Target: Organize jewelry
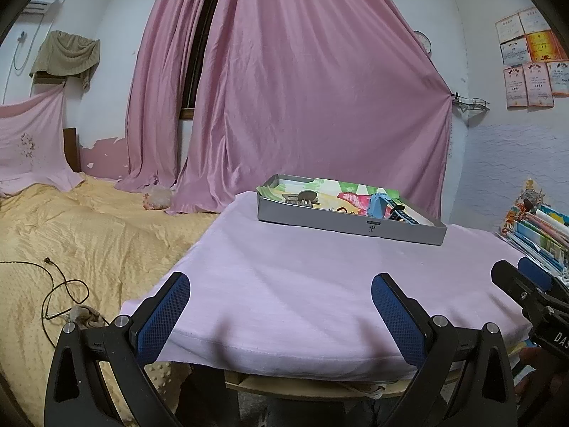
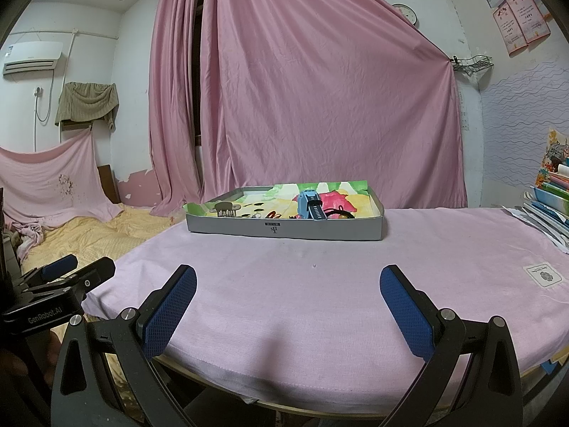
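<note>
Both claws, left claw [image 1: 281,306] and right claw [image 2: 288,302], hang released above the worktop [image 2: 320,267], well short of the tray [image 2: 284,229] holding a blue watch [image 2: 311,206].

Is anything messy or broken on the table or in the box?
Nothing looks broken or spilled. The grey box sits flat on the pink cloth, with the blue watch and hair clip lying loosely inside. Only the wall paint behind is peeling.
</note>
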`<action>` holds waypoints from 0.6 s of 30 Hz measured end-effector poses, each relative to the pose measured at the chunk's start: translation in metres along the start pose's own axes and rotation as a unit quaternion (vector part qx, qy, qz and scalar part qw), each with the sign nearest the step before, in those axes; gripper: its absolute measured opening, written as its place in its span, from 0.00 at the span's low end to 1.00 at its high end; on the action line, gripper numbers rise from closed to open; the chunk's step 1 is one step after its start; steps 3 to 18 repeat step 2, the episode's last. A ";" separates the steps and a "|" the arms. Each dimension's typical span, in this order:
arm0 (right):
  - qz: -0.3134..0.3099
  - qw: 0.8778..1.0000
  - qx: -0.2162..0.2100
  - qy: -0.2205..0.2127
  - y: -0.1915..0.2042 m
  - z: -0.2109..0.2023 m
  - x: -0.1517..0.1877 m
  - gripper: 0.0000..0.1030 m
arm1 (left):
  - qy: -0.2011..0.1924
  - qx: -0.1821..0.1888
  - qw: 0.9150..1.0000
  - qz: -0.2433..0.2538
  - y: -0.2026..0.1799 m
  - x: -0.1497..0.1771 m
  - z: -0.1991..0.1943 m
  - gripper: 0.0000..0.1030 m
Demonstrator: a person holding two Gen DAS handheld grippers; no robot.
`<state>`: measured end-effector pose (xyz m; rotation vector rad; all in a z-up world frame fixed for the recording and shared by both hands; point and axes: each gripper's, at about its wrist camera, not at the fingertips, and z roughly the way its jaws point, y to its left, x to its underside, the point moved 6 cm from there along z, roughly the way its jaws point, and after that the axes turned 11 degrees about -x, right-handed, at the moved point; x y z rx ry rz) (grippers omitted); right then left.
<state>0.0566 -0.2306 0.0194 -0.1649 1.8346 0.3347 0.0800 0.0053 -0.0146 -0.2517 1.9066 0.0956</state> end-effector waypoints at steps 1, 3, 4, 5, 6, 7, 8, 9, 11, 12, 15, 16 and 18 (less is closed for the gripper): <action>0.000 1.000 0.000 0.000 0.000 0.000 0.000 0.98 | 0.000 0.000 1.000 0.000 -0.001 0.000 0.000 0.99; 0.000 1.000 0.000 0.000 0.000 0.000 0.000 0.98 | 0.001 -0.001 1.000 0.000 -0.001 0.000 0.000 1.00; 0.000 1.000 0.000 0.000 0.000 0.000 0.000 0.98 | 0.001 -0.001 1.000 0.000 -0.001 0.000 0.000 1.00; 0.000 1.000 0.000 0.000 0.000 0.000 0.000 0.98 | 0.001 -0.001 1.000 0.000 -0.001 0.000 0.000 1.00; 0.000 1.000 0.000 0.000 0.000 0.000 0.000 0.98 | 0.001 -0.001 1.000 0.000 -0.001 0.000 0.000 1.00; 0.000 1.000 0.000 0.000 0.000 0.000 0.000 0.98 | 0.001 -0.001 1.000 0.000 -0.001 0.000 0.000 1.00; 0.000 1.000 0.000 0.000 0.000 0.000 0.000 0.98 | 0.001 -0.001 1.000 0.000 -0.001 0.000 0.000 1.00; 0.000 1.000 0.000 0.000 0.000 0.000 0.000 0.98 | 0.001 -0.001 1.000 0.000 -0.001 0.000 0.000 1.00; 0.000 1.000 0.000 0.000 0.000 0.000 0.000 0.98 | 0.001 -0.001 1.000 0.000 -0.001 0.000 0.000 1.00; 0.000 1.000 0.000 0.000 0.000 0.000 0.000 0.98 | 0.001 -0.001 1.000 0.000 -0.001 0.000 0.000 1.00; 0.000 1.000 0.000 0.000 0.000 0.000 0.000 0.98 | 0.001 -0.001 1.000 0.000 -0.001 0.000 0.000 1.00; 0.000 1.000 0.000 0.000 0.000 0.000 0.000 0.98 | 0.001 -0.001 1.000 0.000 -0.001 0.000 0.000 1.00; 0.000 1.000 0.000 0.000 0.000 0.000 0.000 0.98 | 0.001 -0.001 1.000 0.000 -0.001 0.000 0.000 1.00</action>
